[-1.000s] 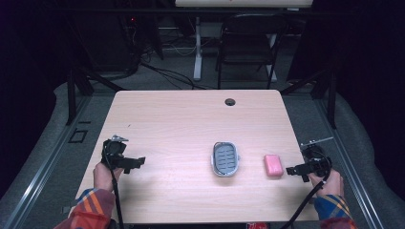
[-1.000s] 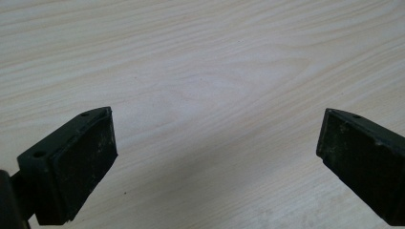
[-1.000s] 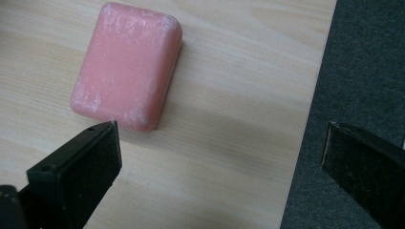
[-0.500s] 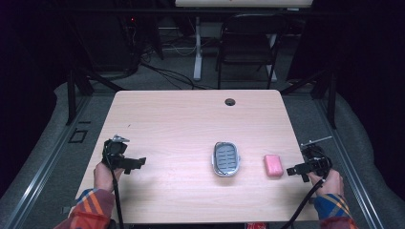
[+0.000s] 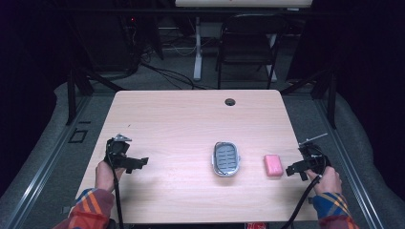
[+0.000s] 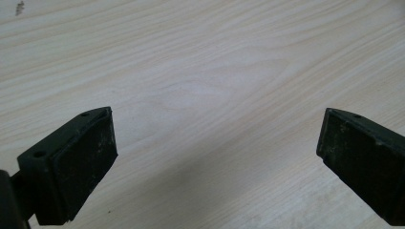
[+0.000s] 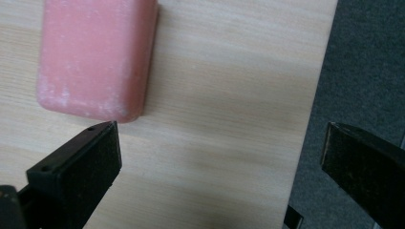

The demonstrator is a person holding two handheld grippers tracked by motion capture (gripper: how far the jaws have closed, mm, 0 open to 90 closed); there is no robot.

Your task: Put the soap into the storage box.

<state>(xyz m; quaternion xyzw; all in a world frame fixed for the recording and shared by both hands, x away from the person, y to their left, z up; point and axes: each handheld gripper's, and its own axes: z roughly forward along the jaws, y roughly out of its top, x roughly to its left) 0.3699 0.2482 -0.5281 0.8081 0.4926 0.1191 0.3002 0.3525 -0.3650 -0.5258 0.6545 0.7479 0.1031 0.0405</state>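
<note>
A pink soap bar (image 5: 273, 165) lies flat on the wooden table (image 5: 191, 124), right of a grey oval soap dish (image 5: 226, 159). My right gripper (image 5: 296, 171) stands open just right of the bar, near the table's right edge. In the right gripper view the pink soap bar (image 7: 95, 57) lies ahead of the left jaw, not between the jaws, and my right gripper (image 7: 219, 157) holds nothing. My left gripper (image 5: 136, 163) is open at the table's front left, far from the dish. In the left gripper view my left gripper (image 6: 215, 143) spans bare wood.
A round cable hole (image 5: 230, 101) sits near the table's far edge. A dark chair (image 5: 248, 47) and a white desk leg (image 5: 197, 47) stand beyond it. Dark carpet (image 7: 367, 57) lies past the table's right edge.
The right gripper has shifted slightly toward the front of the table. The left gripper, the soap and the dish have stayed in place.
</note>
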